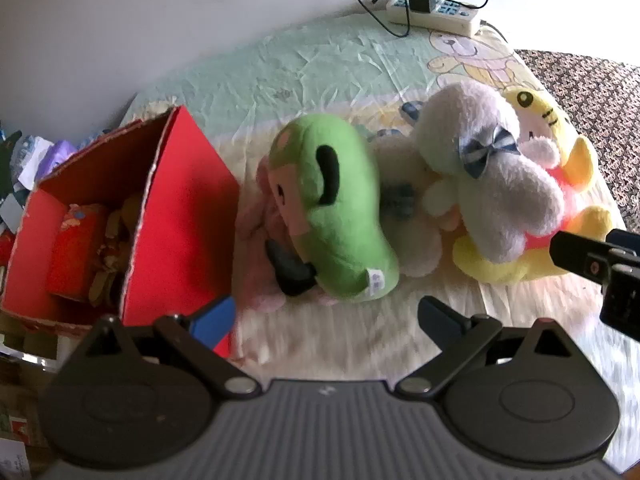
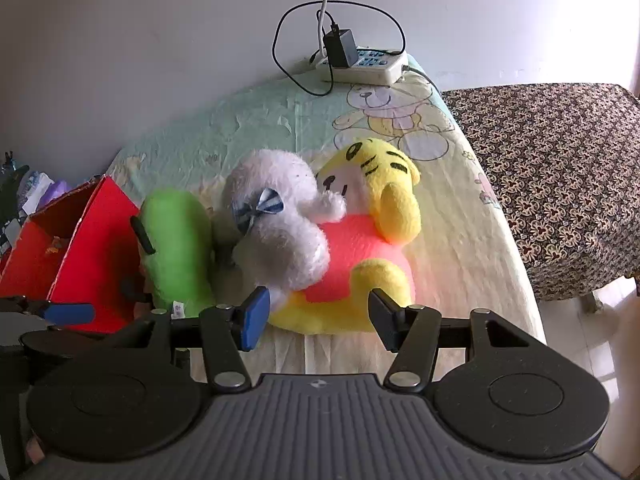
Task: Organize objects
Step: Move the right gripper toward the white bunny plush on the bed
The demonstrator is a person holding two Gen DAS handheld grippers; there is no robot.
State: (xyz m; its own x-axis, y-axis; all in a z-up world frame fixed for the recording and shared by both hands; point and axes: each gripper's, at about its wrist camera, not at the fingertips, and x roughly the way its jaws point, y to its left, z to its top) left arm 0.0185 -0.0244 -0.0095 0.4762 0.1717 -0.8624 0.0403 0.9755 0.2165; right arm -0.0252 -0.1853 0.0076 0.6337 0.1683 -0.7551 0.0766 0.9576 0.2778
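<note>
A bed sheet (image 2: 256,120) carries a red box (image 1: 180,216) at the left, with a yellow tiger plush (image 2: 384,216), a white plush (image 2: 280,232) lying across it, and a green plush (image 1: 340,216) beside the box. The right gripper (image 2: 316,316), fingers apart and empty, sits just short of the tiger. The left gripper (image 1: 326,316), likewise spread and empty, sits just short of the green plush.

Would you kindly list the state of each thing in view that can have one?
Left gripper: open, empty.
Right gripper: open, empty.
Red box: open-topped, partly filled.
Green plush: lying beside the box.
White plush: lying on the yellow tiger plush.
Power strip: black adapter plugged in.
</note>
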